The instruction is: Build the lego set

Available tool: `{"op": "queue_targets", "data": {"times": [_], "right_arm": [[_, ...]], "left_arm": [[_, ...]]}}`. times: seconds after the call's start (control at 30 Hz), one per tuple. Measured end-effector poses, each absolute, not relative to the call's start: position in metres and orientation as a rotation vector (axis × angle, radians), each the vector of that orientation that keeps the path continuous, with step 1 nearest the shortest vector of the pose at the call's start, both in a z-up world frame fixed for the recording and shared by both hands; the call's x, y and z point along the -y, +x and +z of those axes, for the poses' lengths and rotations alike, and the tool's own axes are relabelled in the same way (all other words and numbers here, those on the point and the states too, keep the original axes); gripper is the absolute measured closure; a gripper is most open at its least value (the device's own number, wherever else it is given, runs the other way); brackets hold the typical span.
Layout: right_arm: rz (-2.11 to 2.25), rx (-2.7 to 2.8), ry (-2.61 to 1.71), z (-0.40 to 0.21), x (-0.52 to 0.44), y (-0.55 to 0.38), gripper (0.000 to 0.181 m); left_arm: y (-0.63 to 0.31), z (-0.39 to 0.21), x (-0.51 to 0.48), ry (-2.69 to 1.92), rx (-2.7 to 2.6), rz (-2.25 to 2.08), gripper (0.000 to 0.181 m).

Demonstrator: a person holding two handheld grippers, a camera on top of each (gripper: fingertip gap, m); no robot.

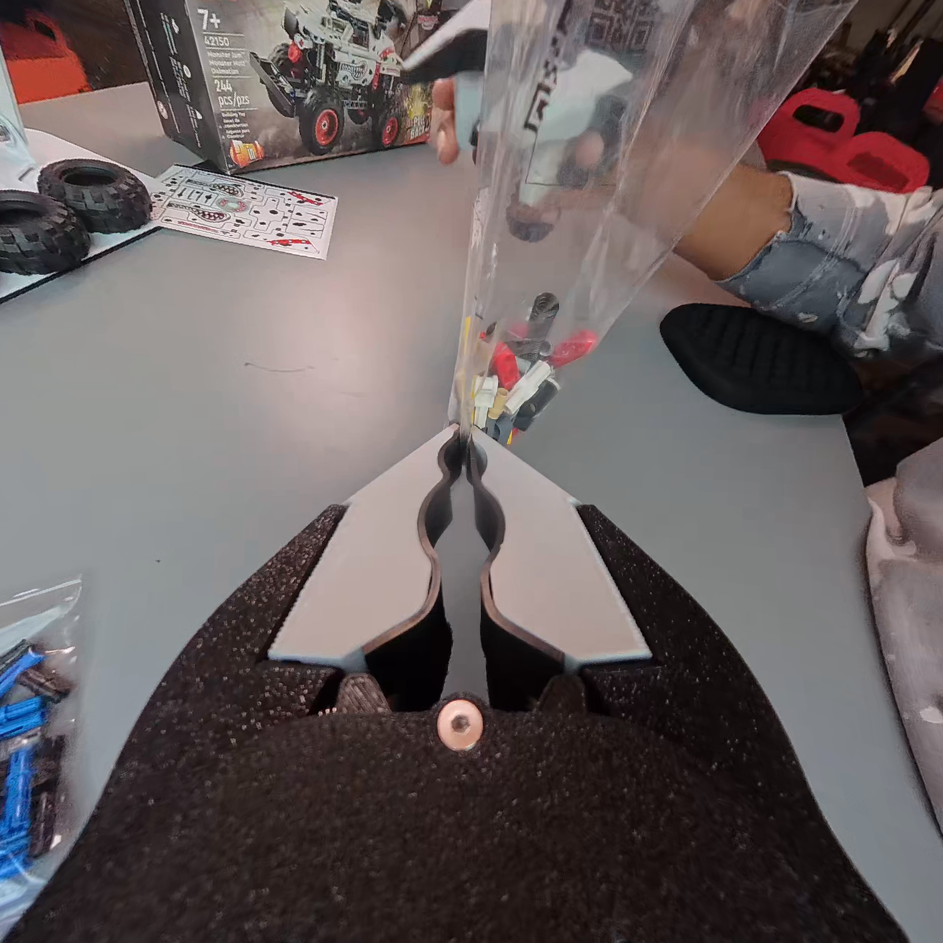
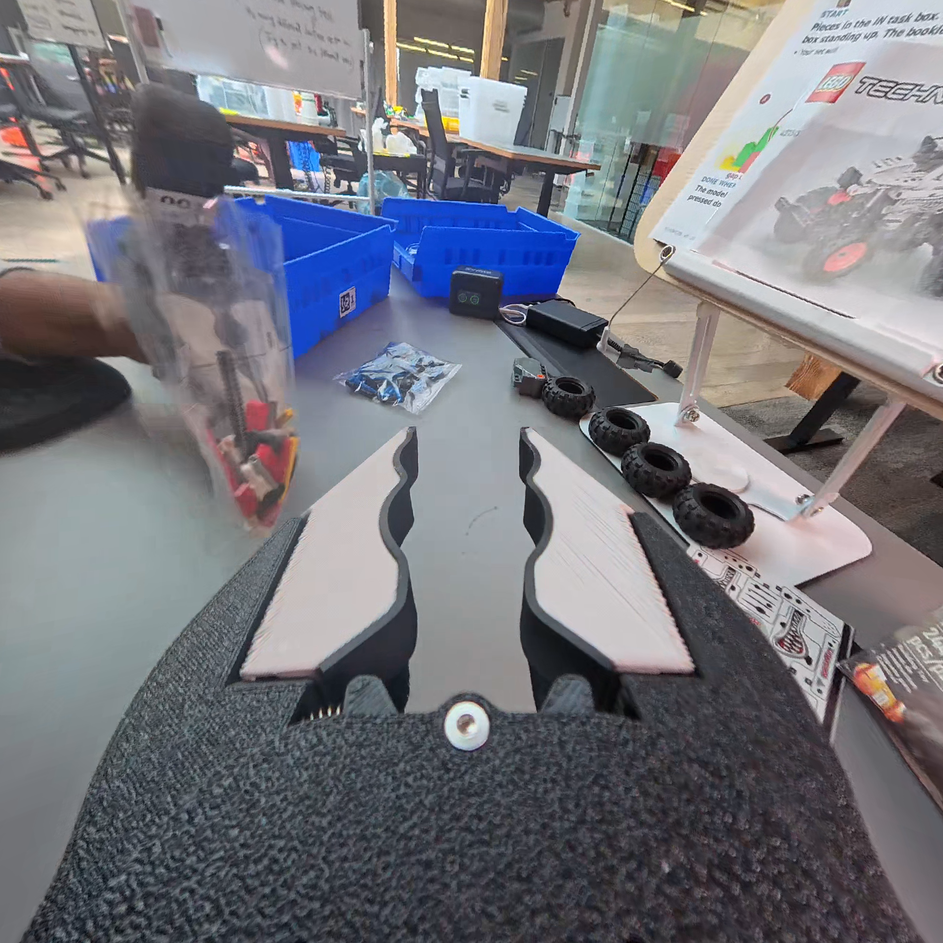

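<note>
Left wrist view: a small bag of blue and black pieces (image 1: pixel 28 724) lies flat on the desk (image 1: pixel 255 408). Left claw (image 1: pixel 463 444) is pinched on the bottom corner of a clear bag (image 1: pixel 587 214) standing upright, red, white and black pieces (image 1: pixel 520 367) heaped at its base. Right wrist view: two blue bins (image 2: pixel 331 255) sit beyond, contents not visible. Right claw (image 2: pixel 468 449) gapes wide, holding nothing. Four tyres (image 2: pixel 655 469) line the right edge.
</note>
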State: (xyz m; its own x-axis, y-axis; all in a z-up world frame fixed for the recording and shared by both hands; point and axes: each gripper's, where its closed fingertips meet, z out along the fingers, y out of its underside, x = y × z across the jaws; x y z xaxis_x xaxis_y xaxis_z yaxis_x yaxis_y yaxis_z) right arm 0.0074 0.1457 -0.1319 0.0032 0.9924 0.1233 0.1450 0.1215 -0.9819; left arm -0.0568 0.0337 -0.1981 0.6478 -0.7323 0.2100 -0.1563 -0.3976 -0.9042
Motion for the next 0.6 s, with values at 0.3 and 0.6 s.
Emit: {"op": "queue_targets", "data": {"times": [0.3, 0.6], "right_arm": [[0.569, 1.673, -1.016, -0.182, -0.122, 0.023, 0.141], [-0.003, 1.796, -0.631, -0.231, -0.123, 0.027, 0.136]], "left_arm": [[-0.043, -0.195, -0.070, -2.010, -0.541, -1.138, 0.181], [-0.039, -0.226, -0.083, -2.212, -0.509, -1.217, 0.181]]}}
